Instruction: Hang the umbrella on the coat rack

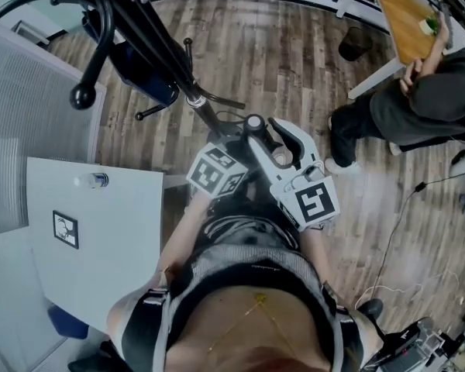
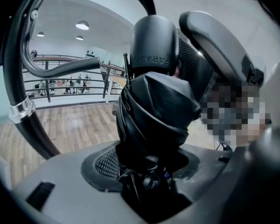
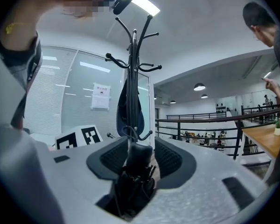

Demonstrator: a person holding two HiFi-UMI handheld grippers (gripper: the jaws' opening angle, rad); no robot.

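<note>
A folded black umbrella [image 2: 156, 111] sits between the jaws of my left gripper [image 2: 151, 158], which is shut on its bundled fabric. The umbrella's dark end [image 3: 139, 158] stands in the gap of my right gripper [image 3: 142, 158]; its pads are apart from it on both sides, so it is open. In the head view the left gripper [image 1: 231, 144] and right gripper [image 1: 263, 130] meet in front of my body, largely hiding the umbrella. The black coat rack [image 3: 134, 69] rises just beyond, its pole [image 1: 167, 49] and a curved hook arm [image 2: 18, 78] close by.
A dark blue bag [image 3: 130, 107] hangs on the rack. A white table [image 1: 101, 254] with a small bottle [image 1: 93, 180] stands at my left. A person [image 1: 426, 95] sits by a wooden table [image 1: 403, 14] at the right. Cables [image 1: 395, 231] run over the floor.
</note>
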